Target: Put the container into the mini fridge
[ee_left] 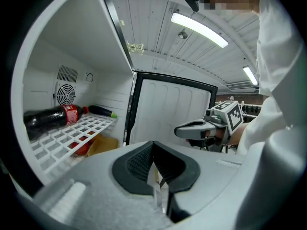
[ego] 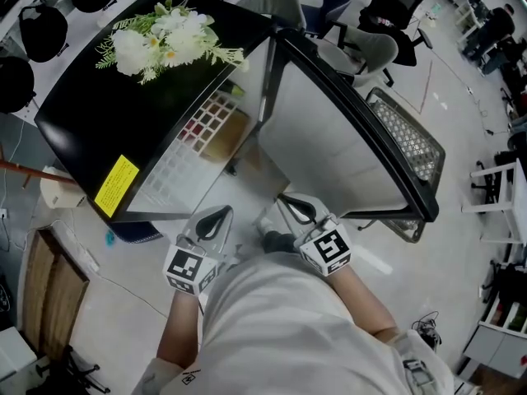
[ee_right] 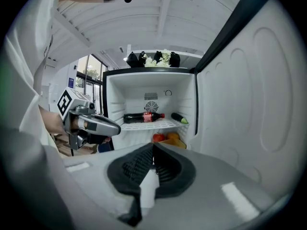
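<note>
while the fridge [ego: 86,113] stands open ahead of both tools, the left gripper [ee_left: 154,169] is clenched tight with nothing between its jaws, held low in front of the opening. ahead of it and to its left, a cola bottle [ee_left: 50,118] lies on its side on the white shelf [ee_left: 84,128], and a cucumber [ee_left: 101,111] lies on the same shelf, further right. below that shelf, ahead of the gripper, the yellow container [ee_left: 102,145] sits on the fridge floor, inside and well apart from both tools, with something red just beside it. the right gripper [ee_right: 153,166] is held beside the left one, its jaws likewise pressed together and empty; from it the container lies straight ahead and low. the door [ego: 329,130] stands swung wide, ahead of this gripper and to its right. white flowers [ego: 169,39] lie on top of the fridge.
</note>
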